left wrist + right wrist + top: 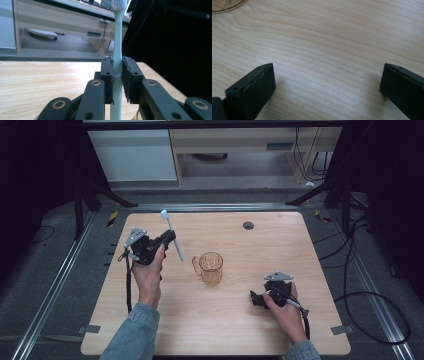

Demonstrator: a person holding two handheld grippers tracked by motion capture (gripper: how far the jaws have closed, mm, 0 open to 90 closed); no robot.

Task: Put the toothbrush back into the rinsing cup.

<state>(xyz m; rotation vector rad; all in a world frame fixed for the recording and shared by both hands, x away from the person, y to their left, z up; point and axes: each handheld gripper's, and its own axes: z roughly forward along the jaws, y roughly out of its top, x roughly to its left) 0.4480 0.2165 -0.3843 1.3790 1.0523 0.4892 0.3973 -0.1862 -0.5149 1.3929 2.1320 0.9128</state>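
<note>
Wood table [240, 320]: left tongs [171, 237] clamp toothbrush [172, 240], lifted; cup [211, 268] centre awaits; right tongs [256, 299] released, resting.

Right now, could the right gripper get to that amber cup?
Probably yes. The right gripper sits open and empty on the table, and only bare wood lies between it and the cup.

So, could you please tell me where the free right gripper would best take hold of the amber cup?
Probably the cup by its rim and wall on the side facing the right gripper, coming from the right. It stands upright, its handle points left, and those jaws stand open.
</note>
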